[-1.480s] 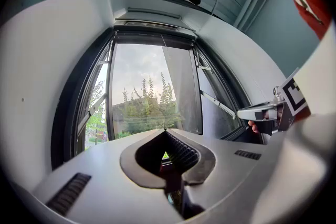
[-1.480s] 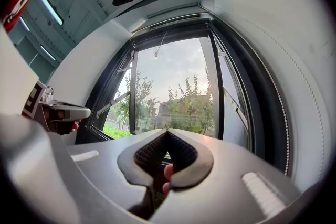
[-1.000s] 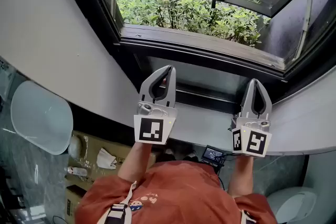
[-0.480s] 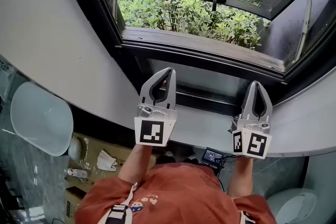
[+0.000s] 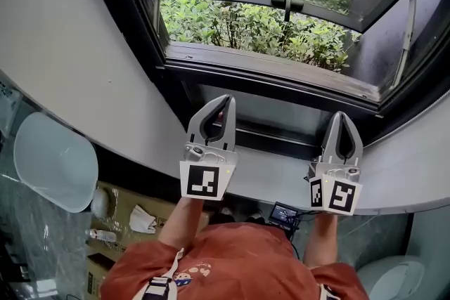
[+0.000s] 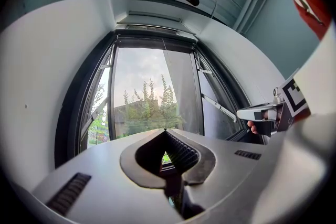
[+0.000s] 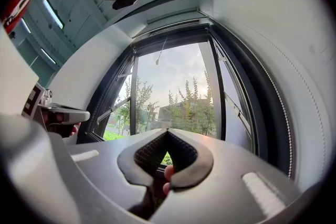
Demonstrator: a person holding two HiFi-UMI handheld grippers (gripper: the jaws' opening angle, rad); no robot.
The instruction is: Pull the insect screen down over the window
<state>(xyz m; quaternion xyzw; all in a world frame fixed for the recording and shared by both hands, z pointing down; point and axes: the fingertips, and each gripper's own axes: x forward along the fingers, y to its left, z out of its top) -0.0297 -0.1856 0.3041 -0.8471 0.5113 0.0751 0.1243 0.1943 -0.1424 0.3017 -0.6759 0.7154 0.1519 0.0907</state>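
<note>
The dark-framed window (image 5: pixel 267 70) stands open onto green bushes, straight ahead of both grippers. In the left gripper view a dark housing (image 6: pixel 152 35) runs along the top of the frame, and I see no screen drawn over the opening. A thin cord (image 7: pixel 161 51) hangs from the top of the frame in the right gripper view. My left gripper (image 5: pixel 226 100) (image 6: pixel 165 130) is shut on nothing and points at the lower frame. Beside it my right gripper (image 5: pixel 341 116) (image 7: pixel 167 130) is shut too, also empty.
The casement sash (image 5: pixel 287 0) swings outward, with stay arms (image 5: pixel 404 38) at both sides. A white curved ledge (image 5: pixel 401 175) runs under the window. Below at the left lie a white basin-like shape (image 5: pixel 53 161) and a cardboard box (image 5: pixel 133 216).
Both grippers keep their places and stay shut. Only the head view has drifted a little, so the window and the grippers sit slightly lower in the picture.
</note>
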